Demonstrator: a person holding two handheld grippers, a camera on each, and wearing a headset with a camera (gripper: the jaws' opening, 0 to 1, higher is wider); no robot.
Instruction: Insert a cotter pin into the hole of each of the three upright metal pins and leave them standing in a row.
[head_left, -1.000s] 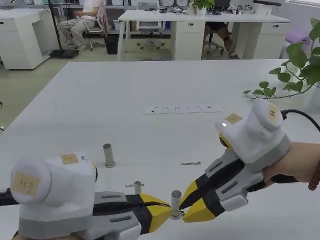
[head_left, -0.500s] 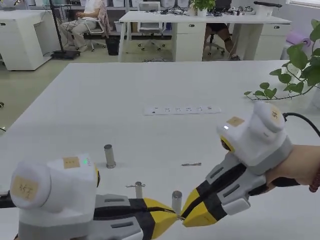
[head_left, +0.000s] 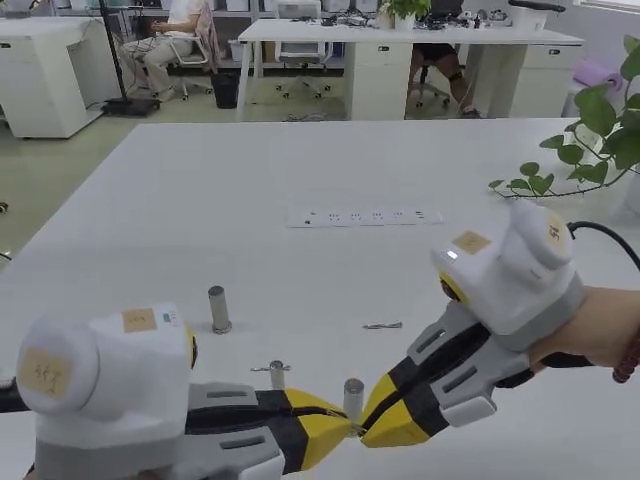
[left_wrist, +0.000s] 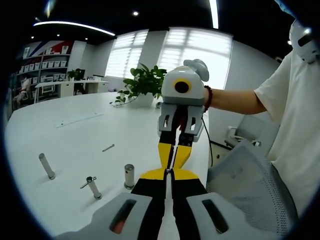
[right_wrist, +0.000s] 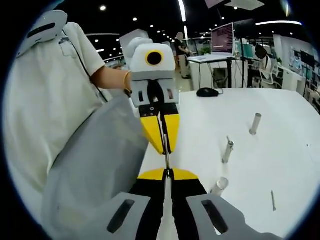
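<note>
Three metal pins stand upright on the white table: a far left pin (head_left: 218, 310), a middle pin (head_left: 277, 375) with a cotter pin through its top, and a near pin (head_left: 352, 395). My left gripper (head_left: 346, 428) and right gripper (head_left: 368, 432) meet tip to tip just in front of the near pin. Both are shut. A thin cotter pin (right_wrist: 166, 159) spans the short gap between their tips, and both seem to hold it. In the left gripper view the yellow tips (left_wrist: 169, 172) touch the right gripper (left_wrist: 171, 162). A loose cotter pin (head_left: 382, 325) lies flat behind them.
A white power strip (head_left: 365, 217) lies across the middle of the table (head_left: 300, 170). A leafy plant (head_left: 590, 140) hangs over the right edge. Desks, chairs and seated people are beyond the far edge. The person's body is close behind the grippers.
The two grippers' tips have drawn together in front of the near pin, hiding its base. The right gripper has shifted slightly down and left. The metal pins have not moved.
</note>
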